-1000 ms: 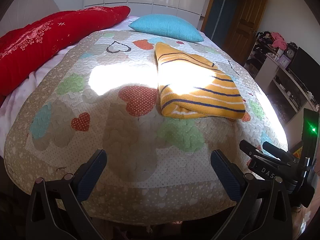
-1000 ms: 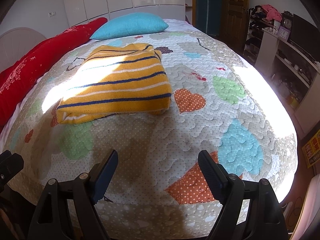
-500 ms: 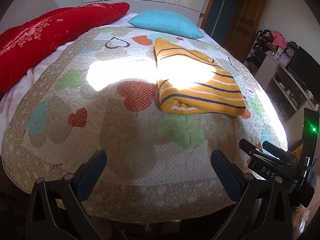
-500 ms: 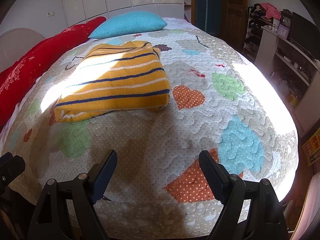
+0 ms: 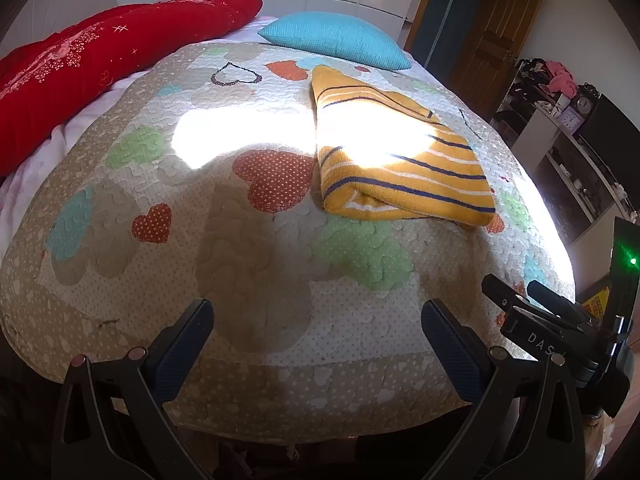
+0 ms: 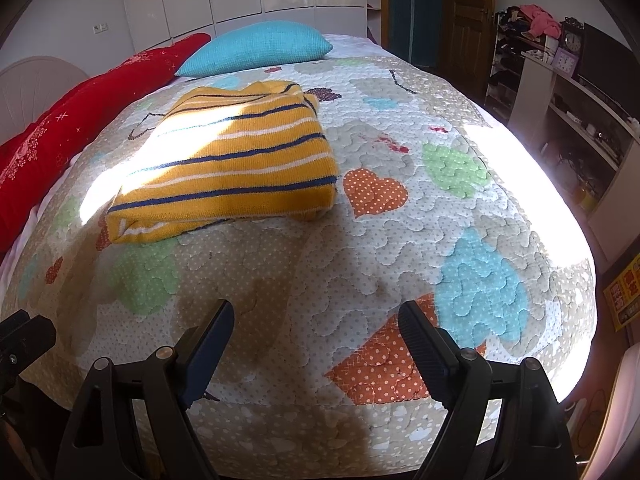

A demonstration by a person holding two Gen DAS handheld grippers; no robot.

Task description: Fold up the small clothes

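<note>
Left wrist view, going L to R: red bolster (image 5: pixel 100 76) at 10 o'clock along the bed's far edge, teal pillow (image 5: pixel 336 38) at 12, yellow striped sweater (image 5: pixel 396 156) at approx 1 o'clock on the heart-print quilt (image 5: pixel 256 264), shelving w/ clocks at 3. Left gripper (image 5: pixel 316 332) sits at 6 o'clock, jaws spread wide, nothing between them, well short of the sweater. Right gripper's body shows at 4 o'clock.

Right wrist view: the sweater (image 6: pixel 228 164) lies at 11 o'clock, already folded into a compact rectangle, layered edge toward the cameras. Right gripper (image 6: pixel 316 332) at 6, also wide apart and empty.

Judgement: the fold looks basically done; remaining step is prob. a tidy-up or a final half-fold. To do it well, bring both grippers in low, pinch all layers at the two near corners, not just the top one, lift evenly, and lay it over w/o dragging the quilt. Knit is thick and floppy, so a shallow pinch may slip.
</note>
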